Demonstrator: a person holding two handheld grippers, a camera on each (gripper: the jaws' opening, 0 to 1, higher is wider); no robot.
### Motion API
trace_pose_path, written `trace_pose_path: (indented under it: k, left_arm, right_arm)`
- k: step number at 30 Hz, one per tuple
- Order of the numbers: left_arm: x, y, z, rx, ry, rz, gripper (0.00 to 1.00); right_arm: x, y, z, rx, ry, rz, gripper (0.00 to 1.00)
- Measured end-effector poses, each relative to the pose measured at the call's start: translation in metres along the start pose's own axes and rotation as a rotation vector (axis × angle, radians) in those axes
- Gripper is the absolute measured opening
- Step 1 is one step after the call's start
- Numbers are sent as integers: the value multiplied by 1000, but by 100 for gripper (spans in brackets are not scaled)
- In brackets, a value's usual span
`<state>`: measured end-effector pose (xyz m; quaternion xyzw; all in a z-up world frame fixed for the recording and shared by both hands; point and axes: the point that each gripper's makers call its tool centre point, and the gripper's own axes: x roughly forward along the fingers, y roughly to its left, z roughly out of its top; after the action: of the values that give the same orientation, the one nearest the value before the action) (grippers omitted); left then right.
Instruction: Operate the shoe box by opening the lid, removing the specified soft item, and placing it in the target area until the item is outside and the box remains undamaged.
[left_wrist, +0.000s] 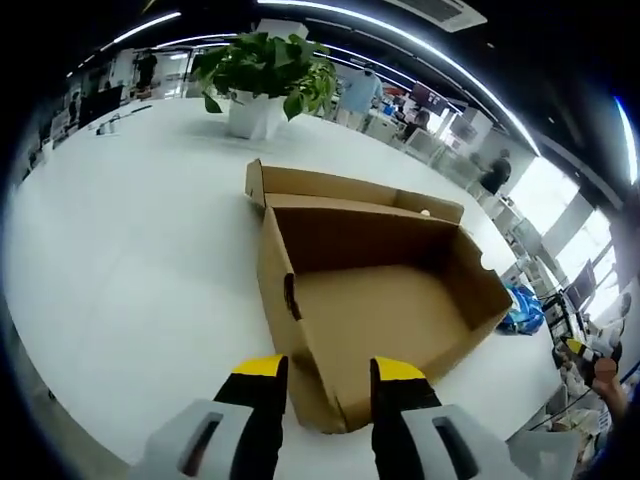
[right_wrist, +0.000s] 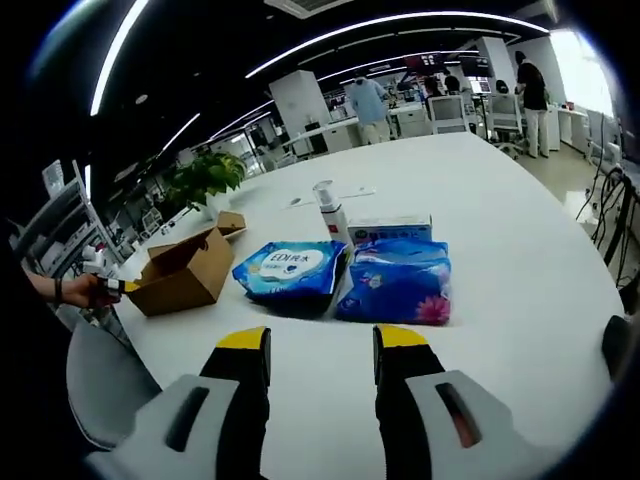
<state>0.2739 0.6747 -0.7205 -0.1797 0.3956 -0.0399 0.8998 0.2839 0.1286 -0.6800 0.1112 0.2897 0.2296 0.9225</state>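
The brown cardboard shoe box (left_wrist: 380, 290) lies on the white table with its lid (left_wrist: 340, 185) folded back at the far side; its inside is bare cardboard. My left gripper (left_wrist: 330, 367) is open, its yellow-tipped jaws standing either side of the box's near corner. In the right gripper view the same box (right_wrist: 185, 272) sits far left, with a hand (right_wrist: 80, 290) beside it. Two soft blue packs lie ahead of my open right gripper (right_wrist: 323, 338): a light blue one (right_wrist: 295, 268) and a darker flowered one (right_wrist: 400, 280). Nothing is between the right jaws.
A potted plant (left_wrist: 262, 75) stands behind the box. A white pump bottle (right_wrist: 327, 210) and a white carton (right_wrist: 390, 228) stand behind the packs. A grey chair (right_wrist: 100, 390) is at the table's near edge. Several people stand at desks in the background.
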Motion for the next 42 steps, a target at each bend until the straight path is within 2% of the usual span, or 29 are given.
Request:
trace_pose_path:
  k: [6, 10, 12, 21, 42]
  left_arm:
    - [7, 3, -2, 19, 32, 31, 32]
    - [8, 10, -2, 47, 59, 54, 26]
    - [9, 10, -3, 49, 70, 45, 26]
    - [7, 11, -4, 92, 91, 42, 25]
    - [-11, 29, -14, 164, 109, 42, 15]
  right_arm:
    - [-3, 7, -10, 18, 4, 1, 38]
    - [-2, 11, -16, 22, 17, 3, 38]
    - [-2, 13, -17, 25, 20, 4, 38]
    - [9, 29, -11, 8, 28, 35, 38]
    - [38, 76, -8, -52, 64, 133, 37]
